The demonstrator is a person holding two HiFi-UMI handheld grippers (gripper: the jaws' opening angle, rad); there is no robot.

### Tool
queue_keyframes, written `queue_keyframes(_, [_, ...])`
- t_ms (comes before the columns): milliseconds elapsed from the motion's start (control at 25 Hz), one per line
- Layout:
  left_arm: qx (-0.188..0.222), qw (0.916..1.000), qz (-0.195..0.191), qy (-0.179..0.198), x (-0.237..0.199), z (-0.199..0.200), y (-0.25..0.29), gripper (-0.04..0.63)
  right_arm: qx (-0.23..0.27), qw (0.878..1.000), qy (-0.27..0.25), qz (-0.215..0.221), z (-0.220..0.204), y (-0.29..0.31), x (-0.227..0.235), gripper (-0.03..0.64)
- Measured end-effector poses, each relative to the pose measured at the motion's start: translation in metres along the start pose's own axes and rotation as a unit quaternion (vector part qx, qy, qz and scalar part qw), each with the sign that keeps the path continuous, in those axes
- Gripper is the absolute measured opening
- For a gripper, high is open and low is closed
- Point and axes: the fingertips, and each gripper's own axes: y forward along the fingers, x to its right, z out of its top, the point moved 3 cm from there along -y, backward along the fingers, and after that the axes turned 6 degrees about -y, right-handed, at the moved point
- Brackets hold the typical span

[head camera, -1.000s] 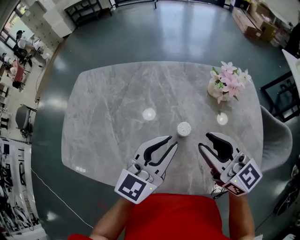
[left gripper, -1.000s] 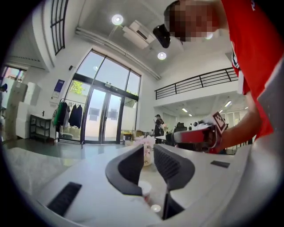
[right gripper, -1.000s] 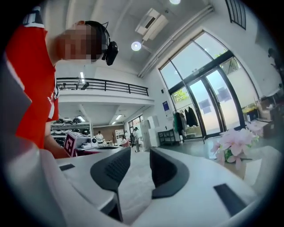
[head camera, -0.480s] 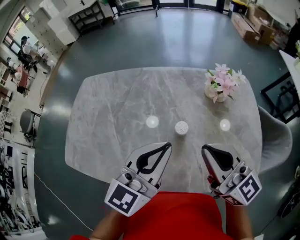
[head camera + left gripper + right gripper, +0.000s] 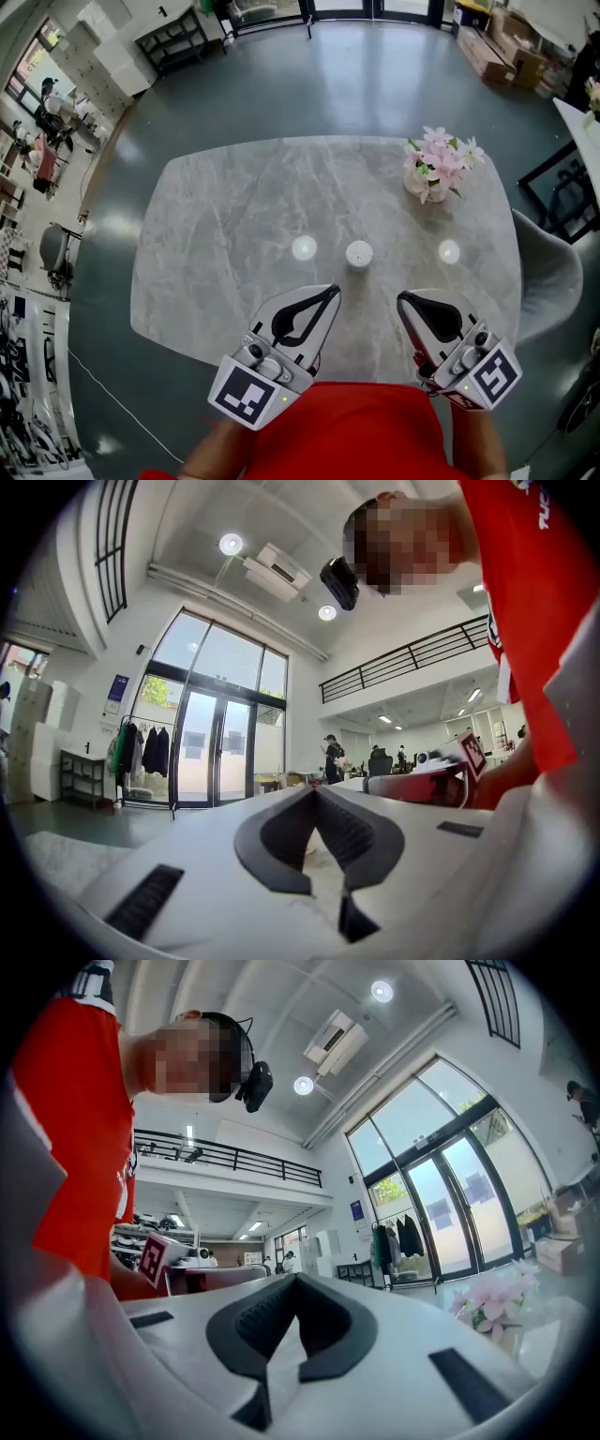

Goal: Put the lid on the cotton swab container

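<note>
Head view: left gripper (image 5: 334,292) and right gripper (image 5: 401,300) have drawn back from the cotton swab container (image 5: 359,254), their jaws now pressed together with nothing between them.

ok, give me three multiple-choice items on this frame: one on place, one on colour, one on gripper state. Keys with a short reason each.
1. Where on the table do the flowers stand?
A. far right part
B. near left edge
C. between the grippers

2. What colour is the small round container?
A. red
B. white
C. black

3. How do the left gripper and right gripper stand?
A. both wide open
B. left shut on the container
C. both shut, nothing between the jaws

Key:
1 A: the head view shows the flowers toward the table's far right corner.
2 B: it shows white against the grey marble.
3 C: in each gripper view the jaws meet on nothing, and the container stands apart on the table beyond both.
</note>
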Motion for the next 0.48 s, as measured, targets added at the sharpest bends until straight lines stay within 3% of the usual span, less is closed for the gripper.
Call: queue_keyframes(480, [-0.005,1.0000,-0.007,0.002,0.0046,-0.0029,0.0021,0.009,-0.004,1.000,0.000,0.010,0.0002,-0.0016,-0.0033,0.017])
